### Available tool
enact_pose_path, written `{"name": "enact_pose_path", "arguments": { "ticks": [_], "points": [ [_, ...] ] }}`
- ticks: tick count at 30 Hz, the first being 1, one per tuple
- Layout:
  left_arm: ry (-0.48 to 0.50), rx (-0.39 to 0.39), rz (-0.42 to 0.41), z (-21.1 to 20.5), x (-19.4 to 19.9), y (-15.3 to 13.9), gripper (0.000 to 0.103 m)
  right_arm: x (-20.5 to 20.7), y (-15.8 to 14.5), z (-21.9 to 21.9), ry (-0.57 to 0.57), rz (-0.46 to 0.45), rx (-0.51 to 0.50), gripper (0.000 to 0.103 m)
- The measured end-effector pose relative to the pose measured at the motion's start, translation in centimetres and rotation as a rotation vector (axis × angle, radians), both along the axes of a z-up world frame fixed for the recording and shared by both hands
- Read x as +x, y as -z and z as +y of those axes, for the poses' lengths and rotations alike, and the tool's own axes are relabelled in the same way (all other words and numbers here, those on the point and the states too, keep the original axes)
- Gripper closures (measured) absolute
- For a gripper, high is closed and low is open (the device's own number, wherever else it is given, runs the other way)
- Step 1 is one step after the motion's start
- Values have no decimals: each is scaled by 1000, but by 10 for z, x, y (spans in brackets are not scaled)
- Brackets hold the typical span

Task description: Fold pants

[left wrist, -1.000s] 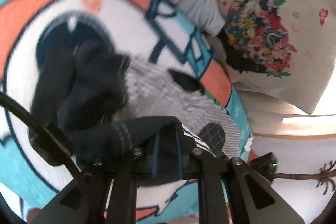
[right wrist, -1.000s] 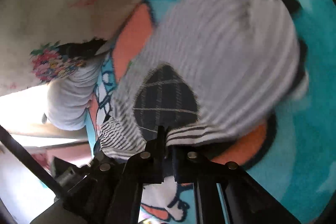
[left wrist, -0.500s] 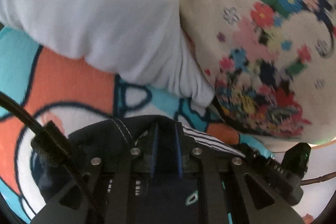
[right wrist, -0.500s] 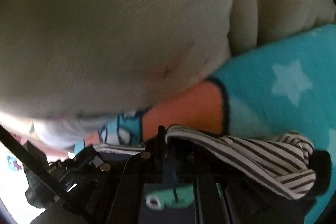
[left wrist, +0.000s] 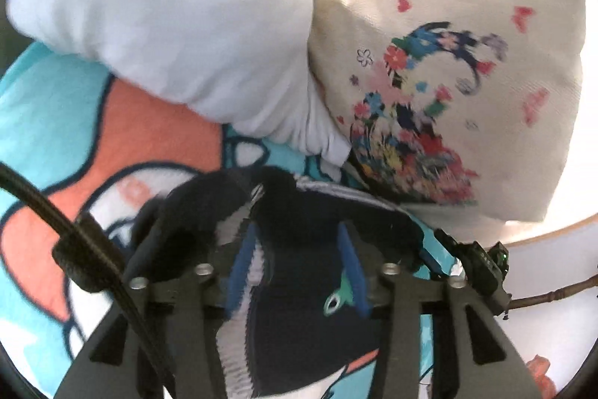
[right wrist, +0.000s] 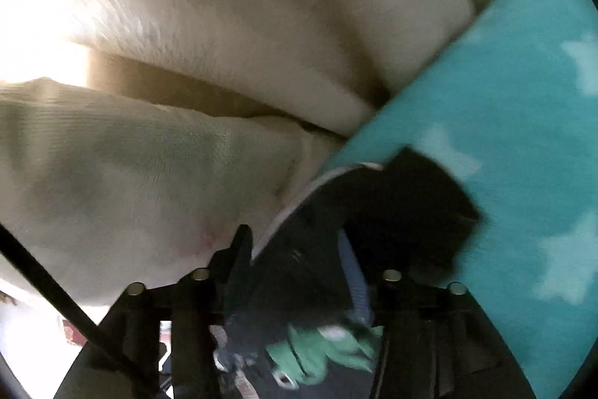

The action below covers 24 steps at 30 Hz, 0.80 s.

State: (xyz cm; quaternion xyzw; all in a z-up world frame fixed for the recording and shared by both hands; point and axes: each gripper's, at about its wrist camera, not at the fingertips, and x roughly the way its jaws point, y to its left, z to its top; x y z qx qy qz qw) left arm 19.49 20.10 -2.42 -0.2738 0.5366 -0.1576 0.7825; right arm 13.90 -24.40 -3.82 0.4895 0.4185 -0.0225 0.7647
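Left wrist view: your left gripper (left wrist: pixel 295 264) stands with its blue-padded fingers (left wrist: pixel 239 264) spread apart, and the dark navy pants (left wrist: pixel 299 305) lie loosely between and under them, not pinched; a grey-white striped band of the fabric runs along the inner side of the left pad, and a small green printed figure shows on the cloth near the right pad. The pants rest on the teal blanket (left wrist: pixel 41 122) with its orange and white cartoon print. Beyond the garment, a plain white pillow (left wrist: pixel 160 14) lies on the blanket and touches a cream pillow with floral print (left wrist: pixel 448 92) at its right. A black cable (left wrist: pixel 71 234) crosses the lower left of the view. Right wrist view: your right gripper (right wrist: pixel 295 268) is likewise unclenched, its jaws set apart, with the pants (right wrist: pixel 392 212) bunched between and over them; one blue pad (right wrist: pixel 355 272) is visible through the folds, while the other is hidden by cloth. A pale striped edge of the garment curves up from the left finger, and the green print sits close to the camera. Here the pants lie on the teal blanket with pale stars (right wrist: pixel 523 137), their far edge just beside the cream pillows (right wrist: pixel 261 17).
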Motion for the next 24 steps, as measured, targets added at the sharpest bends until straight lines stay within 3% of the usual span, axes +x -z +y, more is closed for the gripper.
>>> {"name": "enact_pose_path", "arguments": {
  "ticks": [2, 8, 11, 20, 23, 24],
  "points": [
    [-27, -5, 5, 13, -18, 2, 55, -22, -3, -8, -6, 12, -33, 47],
    [-139, 80, 55, 52, -66, 23, 49, -87, 5, -23, -38, 95, -214, 39],
    [-188, 116, 68, 64, -87, 40, 39, -115, 16, -26, -43, 113, -274, 39],
    [-190, -71, 107, 40, -96, 75, 25, -123, 25, 6, -124, 77, -276, 36],
    [-163, -85, 104, 26, -89, 75, 24, -121, 21, 21, -132, 70, -330, 33],
    [-154, -55, 121, 20, -86, 78, 24, -120, 20, 23, -136, 71, -349, 33]
  ]
}}
